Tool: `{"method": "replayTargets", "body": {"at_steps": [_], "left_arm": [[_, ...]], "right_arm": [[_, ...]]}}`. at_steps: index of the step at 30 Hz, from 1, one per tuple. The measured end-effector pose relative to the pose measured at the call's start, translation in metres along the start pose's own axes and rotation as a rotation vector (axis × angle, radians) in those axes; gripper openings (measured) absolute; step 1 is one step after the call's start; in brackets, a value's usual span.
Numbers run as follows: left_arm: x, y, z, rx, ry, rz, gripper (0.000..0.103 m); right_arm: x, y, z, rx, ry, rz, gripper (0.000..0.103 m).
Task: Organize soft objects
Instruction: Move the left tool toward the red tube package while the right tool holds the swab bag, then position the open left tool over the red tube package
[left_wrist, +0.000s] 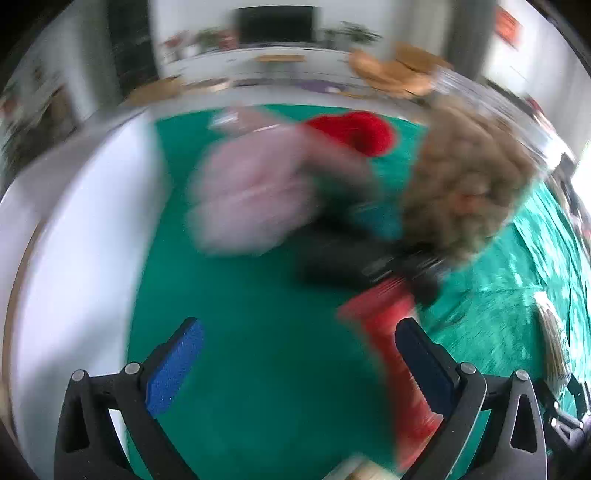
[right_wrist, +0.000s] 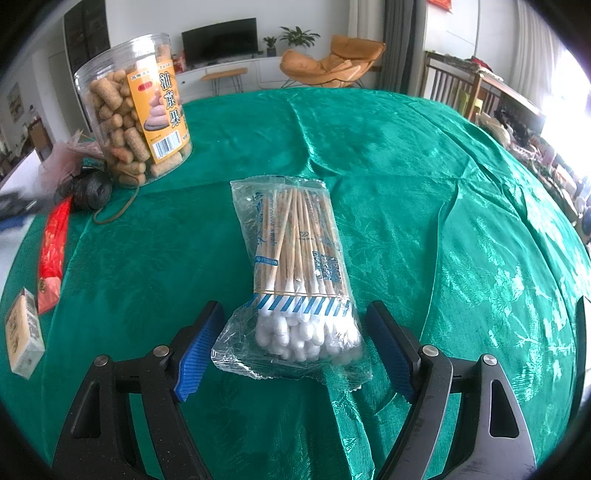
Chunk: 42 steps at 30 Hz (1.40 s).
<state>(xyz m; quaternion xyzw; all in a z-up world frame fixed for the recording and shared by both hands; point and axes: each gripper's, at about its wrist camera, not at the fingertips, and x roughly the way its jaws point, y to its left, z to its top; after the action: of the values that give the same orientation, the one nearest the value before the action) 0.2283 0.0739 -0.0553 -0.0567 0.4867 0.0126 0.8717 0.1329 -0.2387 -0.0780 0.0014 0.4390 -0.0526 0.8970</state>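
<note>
The left wrist view is blurred by motion. My left gripper (left_wrist: 299, 354) is open and empty above the green tablecloth (left_wrist: 240, 332). Ahead of it lie a pink soft thing (left_wrist: 251, 195), a red soft thing (left_wrist: 354, 131) and a dark bundle (left_wrist: 343, 258). A red plastic bag (left_wrist: 391, 350) lies by the right finger. My right gripper (right_wrist: 295, 339) is open, its fingers either side of a clear bag of cotton swabs (right_wrist: 295, 269) lying on the cloth. The pink thing (right_wrist: 59, 166), dark bundle (right_wrist: 90, 190) and red bag (right_wrist: 53, 243) show at far left.
A clear jar of snacks (right_wrist: 138, 107) stands at the back left; it shows as a brown blur in the left wrist view (left_wrist: 469, 177). A small box (right_wrist: 24, 332) lies at the left table edge. The cloth (right_wrist: 424, 184) is wrinkled. A white surface (left_wrist: 81, 240) borders the cloth.
</note>
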Motion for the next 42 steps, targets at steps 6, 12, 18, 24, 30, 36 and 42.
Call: {"method": "replayTargets", "body": {"at_steps": [6,12,18,24,30,36,42], "left_arm": [[-0.02,0.035,-0.025,-0.116,0.017,-0.177,0.1],[-0.008,-0.047,-0.022,0.132,0.096,-0.264,0.1],[0.014,-0.083,-0.035,0.282,0.096,-0.094,0.041],[-0.013,-0.044,-0.028,0.238,0.005,-0.104,0.016],[-0.008,0.006,-0.017,0.116,0.03,-0.092,0.017],[0.017,-0.006,-0.037,0.149,0.029,-0.105,0.091],[0.02,-0.014,-0.051,0.199,-0.038,-0.051,0.103]], "right_arm": [[0.0,0.0,0.0,0.0,0.0,0.001,0.082],[0.0,0.0,0.0,0.001,0.0,0.002,0.082],[0.0,0.0,0.0,0.002,0.0,0.004,0.082],[0.001,0.0,0.0,0.001,0.0,0.003,0.082],[0.001,0.0,0.0,0.001,0.0,0.003,0.082],[0.0,0.0,0.001,0.001,0.0,0.004,0.082],[0.0,0.0,0.001,0.001,0.0,0.004,0.082]]}}
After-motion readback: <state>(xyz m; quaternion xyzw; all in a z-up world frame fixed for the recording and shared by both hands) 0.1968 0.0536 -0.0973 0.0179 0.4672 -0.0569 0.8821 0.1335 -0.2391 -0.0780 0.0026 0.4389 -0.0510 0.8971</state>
